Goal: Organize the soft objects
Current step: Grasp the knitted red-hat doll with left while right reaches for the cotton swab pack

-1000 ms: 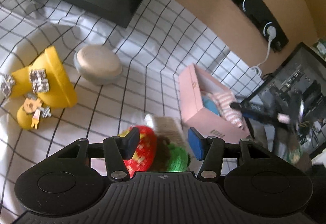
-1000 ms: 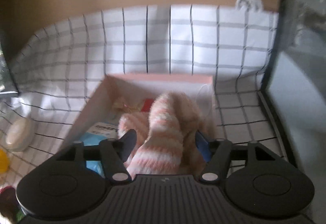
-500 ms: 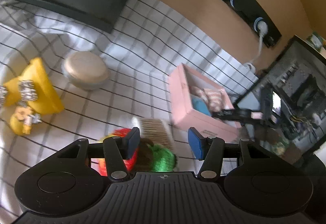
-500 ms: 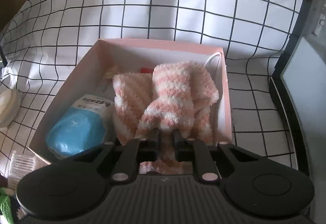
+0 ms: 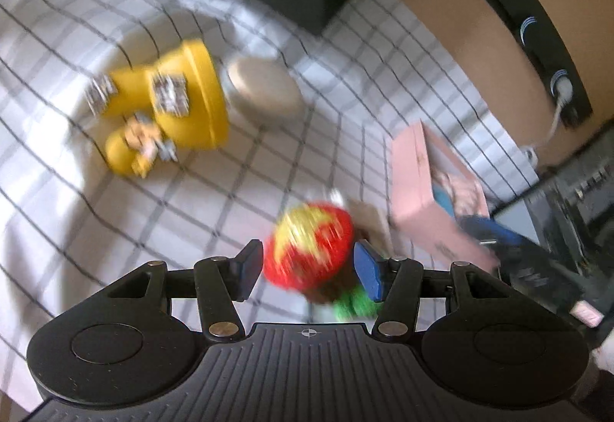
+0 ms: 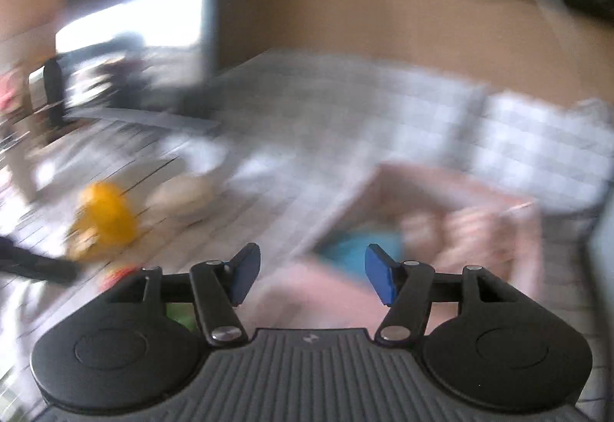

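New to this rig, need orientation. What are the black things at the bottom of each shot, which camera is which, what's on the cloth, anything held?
No robot arm: a person holds a two-finger gripper in each hand, each with a fisheye camera looking along its fingers. In the left wrist view, the left gripper is open, either side of a red, yellow and green knitted toy, not gripping. The right gripper is open and empty; its view is badly blurred. On the checked cloth: a yellow soft toy, a round beige pad, and a pink box holding a striped pink fluffy item.
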